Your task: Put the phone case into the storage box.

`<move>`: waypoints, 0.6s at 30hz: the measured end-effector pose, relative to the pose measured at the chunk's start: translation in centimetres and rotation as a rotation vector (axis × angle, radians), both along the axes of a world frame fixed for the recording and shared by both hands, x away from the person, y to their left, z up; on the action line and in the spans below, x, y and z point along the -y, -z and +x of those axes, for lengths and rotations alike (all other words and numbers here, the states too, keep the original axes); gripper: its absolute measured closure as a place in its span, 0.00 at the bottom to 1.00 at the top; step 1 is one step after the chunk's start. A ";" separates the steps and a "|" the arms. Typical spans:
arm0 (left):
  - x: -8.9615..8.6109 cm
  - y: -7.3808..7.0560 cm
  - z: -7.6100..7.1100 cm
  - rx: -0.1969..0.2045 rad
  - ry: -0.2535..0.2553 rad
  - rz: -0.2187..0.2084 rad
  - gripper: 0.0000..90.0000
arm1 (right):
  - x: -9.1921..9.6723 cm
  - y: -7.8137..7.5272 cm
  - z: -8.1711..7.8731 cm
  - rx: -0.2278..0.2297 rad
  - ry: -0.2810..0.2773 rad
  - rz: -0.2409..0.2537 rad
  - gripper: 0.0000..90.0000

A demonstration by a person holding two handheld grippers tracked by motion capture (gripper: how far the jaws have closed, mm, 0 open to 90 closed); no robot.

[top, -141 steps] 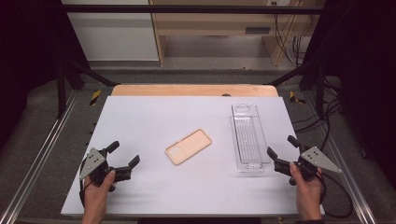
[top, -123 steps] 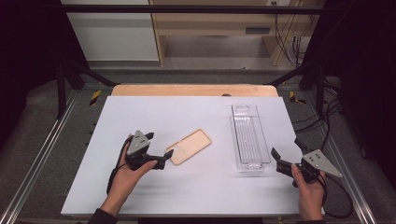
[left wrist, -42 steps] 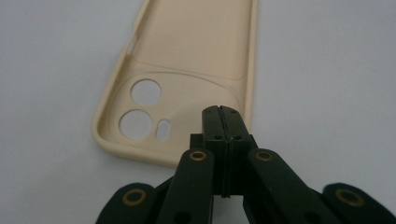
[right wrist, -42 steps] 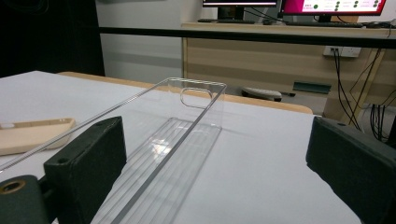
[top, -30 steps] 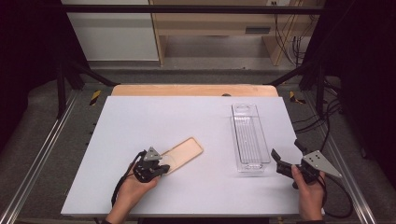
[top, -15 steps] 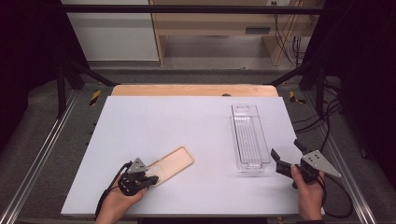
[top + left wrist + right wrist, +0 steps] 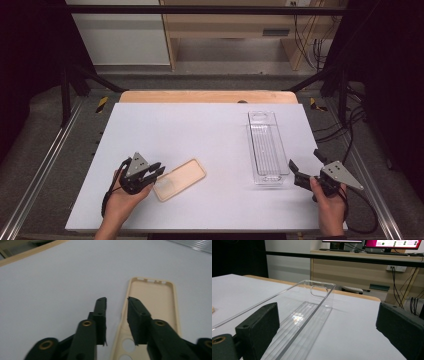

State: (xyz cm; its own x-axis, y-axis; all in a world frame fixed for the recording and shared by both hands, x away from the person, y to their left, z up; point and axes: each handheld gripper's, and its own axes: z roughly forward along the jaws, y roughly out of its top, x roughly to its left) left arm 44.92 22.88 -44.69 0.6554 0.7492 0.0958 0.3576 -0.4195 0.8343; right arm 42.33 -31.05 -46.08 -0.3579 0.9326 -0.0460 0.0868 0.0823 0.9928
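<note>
Lying flat near the front-left corner of the bench (image 7: 210, 120), the phone case (image 7: 179, 179) has been dragged there from the middle, where it lay a few seconds ago. Our left gripper (image 7: 156, 173) has just been opening its jaws; released, they straddle the case's side wall without pressing it. We judge the pull done. Our right gripper (image 7: 305, 167) waits, jaws spread wide, at the near end of the clear tray (image 7: 265, 145), still ungrasped.

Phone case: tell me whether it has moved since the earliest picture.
Yes. The phone case now lies nearer the table's near-left corner, farther from the clear tray.
</note>
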 end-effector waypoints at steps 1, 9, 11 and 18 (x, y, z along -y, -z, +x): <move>0.0 0.1 0.2 0.011 -0.009 0.009 0.70 | 0.0 0.0 -0.1 0.003 0.001 0.000 0.06; -0.7 1.2 0.9 -0.020 -0.055 0.010 0.11 | 0.0 0.0 0.0 -0.003 0.000 -0.002 0.06; -0.9 1.6 1.0 -0.052 -0.042 0.006 0.09 | 0.0 0.0 0.0 -0.001 -0.001 -0.004 0.06; -1.5 1.9 0.7 -0.109 -0.003 0.000 0.39 | 0.0 0.1 0.1 -0.006 -0.001 -0.003 0.06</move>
State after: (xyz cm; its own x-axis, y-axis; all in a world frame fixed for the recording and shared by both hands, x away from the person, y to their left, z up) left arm 45.66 24.39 -46.62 0.6593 0.7515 0.0243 0.4476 -0.4183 0.7904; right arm 42.44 -31.03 -46.13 -0.3586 0.9323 -0.0472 0.0924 0.0858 0.9920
